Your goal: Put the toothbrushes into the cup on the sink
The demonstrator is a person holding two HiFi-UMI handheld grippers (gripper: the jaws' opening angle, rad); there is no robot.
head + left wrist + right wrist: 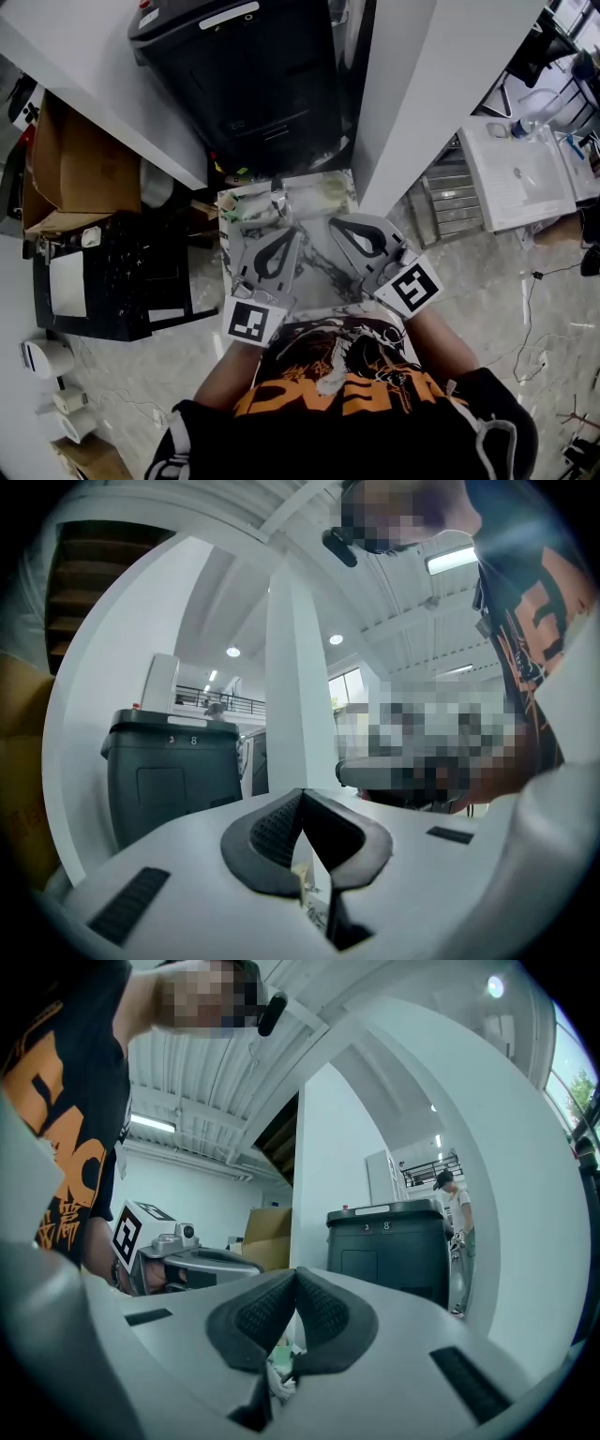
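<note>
Toothbrushes, cup: too small to place on the marble top [323, 272], progress unclear; left gripper [301, 797] and right gripper [296, 1275] closed on nothing.

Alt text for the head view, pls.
Looking steeply down, a person in a black shirt with orange print holds the left gripper and right gripper. Both are shut and empty, tips angled toward each other over a marble-patterned surface. Beyond them stands a black bin, with a cardboard box at left.
</note>
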